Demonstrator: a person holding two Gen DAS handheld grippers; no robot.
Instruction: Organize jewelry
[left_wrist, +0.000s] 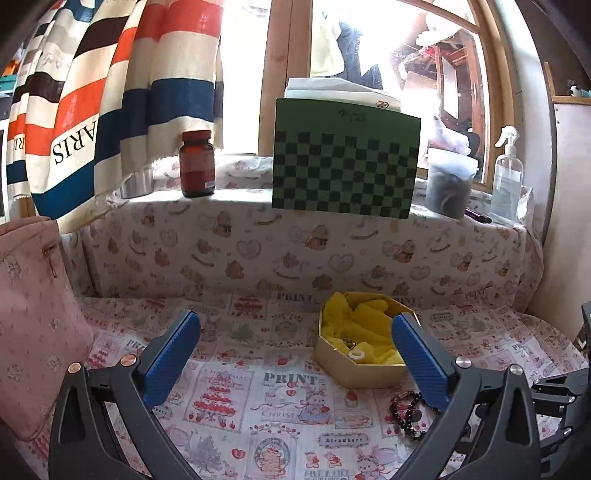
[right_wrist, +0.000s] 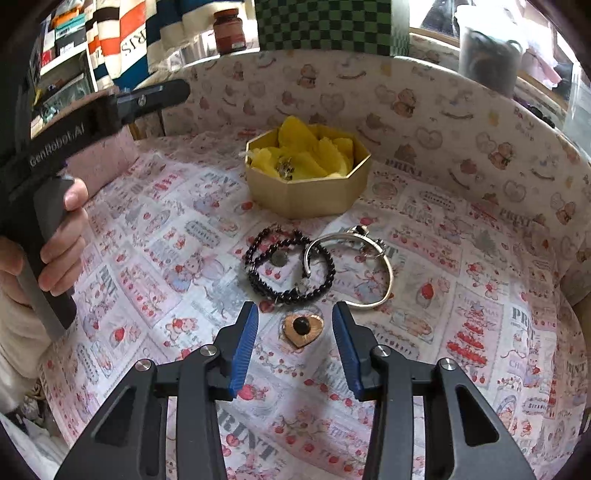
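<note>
A gold octagonal box (right_wrist: 310, 195) lined with yellow cloth (right_wrist: 314, 155) holds a small metal trinket (right_wrist: 285, 169); it also shows in the left wrist view (left_wrist: 358, 373). In front of it lie a black bead bracelet (right_wrist: 291, 291), a silver bangle (right_wrist: 384, 291) and a gold heart pendant with a black stone (right_wrist: 303, 328). My right gripper (right_wrist: 295, 325) is open, its blue pads either side of the pendant, just above it. My left gripper (left_wrist: 295, 332) is open and empty, left of the box; the beads (left_wrist: 406, 413) lie by its right finger.
A pink bag (left_wrist: 33, 332) stands at the left. On the ledge behind are a brown jar (left_wrist: 197, 164), a green checkered board (left_wrist: 343, 162), a grey tub (left_wrist: 448, 182) and a spray bottle (left_wrist: 508, 177). The patterned cloth (right_wrist: 461, 295) covers the table and back wall.
</note>
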